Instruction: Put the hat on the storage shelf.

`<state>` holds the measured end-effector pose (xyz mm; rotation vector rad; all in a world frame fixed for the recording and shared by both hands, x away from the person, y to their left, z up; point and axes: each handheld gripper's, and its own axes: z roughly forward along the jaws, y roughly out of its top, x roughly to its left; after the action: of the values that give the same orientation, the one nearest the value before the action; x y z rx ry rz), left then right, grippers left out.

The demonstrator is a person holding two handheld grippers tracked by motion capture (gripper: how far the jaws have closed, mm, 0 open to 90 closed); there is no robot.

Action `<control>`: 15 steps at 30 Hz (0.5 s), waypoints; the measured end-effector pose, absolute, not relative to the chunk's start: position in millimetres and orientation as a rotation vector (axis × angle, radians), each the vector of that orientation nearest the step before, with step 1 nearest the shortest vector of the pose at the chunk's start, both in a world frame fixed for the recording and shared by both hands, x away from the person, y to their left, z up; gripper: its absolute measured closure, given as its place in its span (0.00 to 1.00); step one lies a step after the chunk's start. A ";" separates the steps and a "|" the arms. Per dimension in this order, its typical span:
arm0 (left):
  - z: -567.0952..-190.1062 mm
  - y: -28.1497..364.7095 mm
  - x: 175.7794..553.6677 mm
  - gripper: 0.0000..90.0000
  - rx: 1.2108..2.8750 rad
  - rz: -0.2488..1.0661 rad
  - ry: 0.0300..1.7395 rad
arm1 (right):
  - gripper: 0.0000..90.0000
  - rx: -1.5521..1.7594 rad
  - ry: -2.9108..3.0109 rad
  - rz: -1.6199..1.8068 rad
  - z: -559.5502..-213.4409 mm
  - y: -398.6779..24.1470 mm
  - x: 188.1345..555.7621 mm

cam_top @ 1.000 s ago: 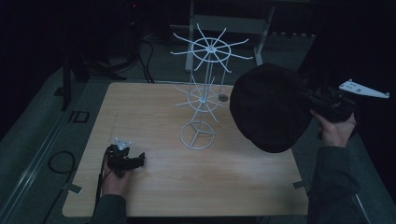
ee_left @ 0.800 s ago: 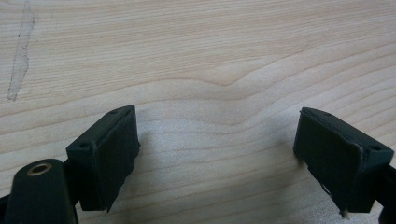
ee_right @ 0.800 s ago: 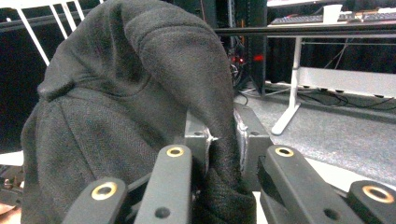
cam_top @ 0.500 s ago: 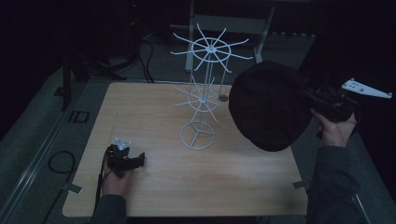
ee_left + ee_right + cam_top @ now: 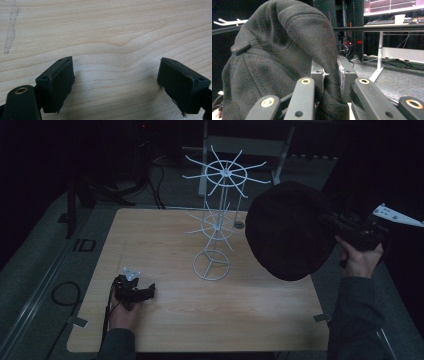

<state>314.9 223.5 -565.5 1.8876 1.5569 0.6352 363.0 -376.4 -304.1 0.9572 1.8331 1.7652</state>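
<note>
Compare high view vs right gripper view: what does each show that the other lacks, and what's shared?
High view alone: the white wire two-tier rack standing on the light wooden table, and the left gripper resting on it. Right gripper view alone: the dark fabric pinched between the metal pads, plus a distant white cup. Both: the black woven cap held by the right gripper.

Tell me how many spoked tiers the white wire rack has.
2. The upper tier sits at the top of the white wire rack, spokes fanned out. The lower tier is partway down the pole, above the round base. The black cap may hide some spoke tips.
</note>
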 end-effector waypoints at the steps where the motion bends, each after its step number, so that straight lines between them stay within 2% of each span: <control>1: -565.5 223.5 314.9 0.16 1.888 0.635 1.557 | 0.87 0.956 1.828 1.782 -304.3 -376.8 362.8; 15: -565.5 223.5 314.9 0.16 1.887 0.635 1.557 | 0.87 0.967 1.764 1.858 -306.4 -385.4 361.4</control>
<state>314.9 223.5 -565.5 1.8874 1.5565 0.6351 361.4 -385.4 -306.4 0.9671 1.7635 1.8585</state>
